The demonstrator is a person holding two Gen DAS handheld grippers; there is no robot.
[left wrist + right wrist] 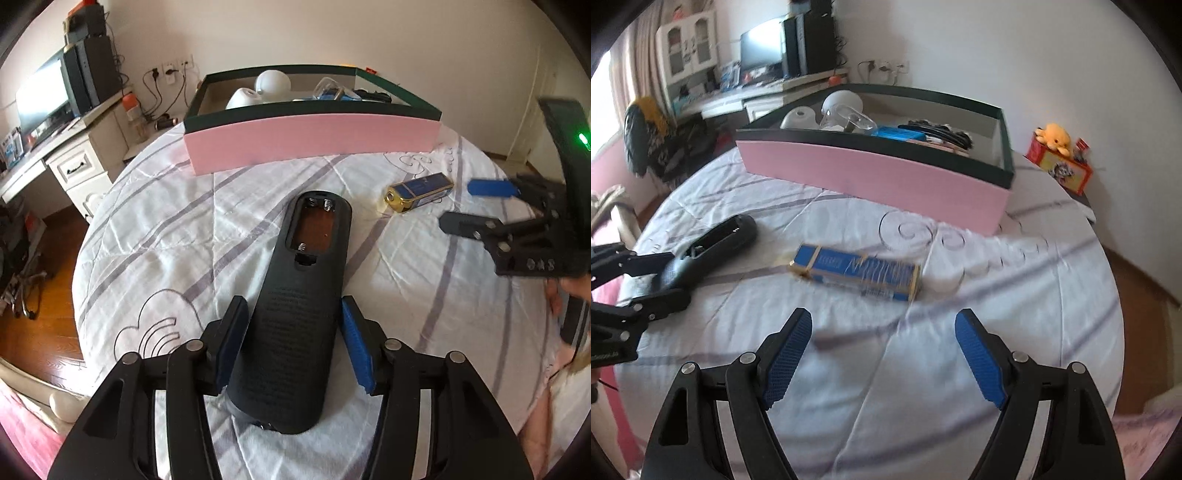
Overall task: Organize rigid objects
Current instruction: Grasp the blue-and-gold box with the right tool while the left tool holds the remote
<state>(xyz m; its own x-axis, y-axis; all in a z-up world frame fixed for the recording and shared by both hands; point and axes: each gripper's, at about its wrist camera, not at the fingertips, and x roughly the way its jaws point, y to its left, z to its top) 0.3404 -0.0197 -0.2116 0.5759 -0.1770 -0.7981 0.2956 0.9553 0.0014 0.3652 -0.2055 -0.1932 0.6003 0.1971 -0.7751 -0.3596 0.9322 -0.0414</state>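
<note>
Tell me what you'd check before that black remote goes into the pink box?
1. Left gripper straddles the remote: ok.
2. Pads pressed firmly on its sides: cannot tell.
3. Remote's battery bay open, cover missing, springs showing: not ok.
4. Pink box open on top, with room among its contents: ok.
5. Blue-and-gold pack lies apart from the remote: ok.
6. Right gripper open, holding nothing: ok.
</note>
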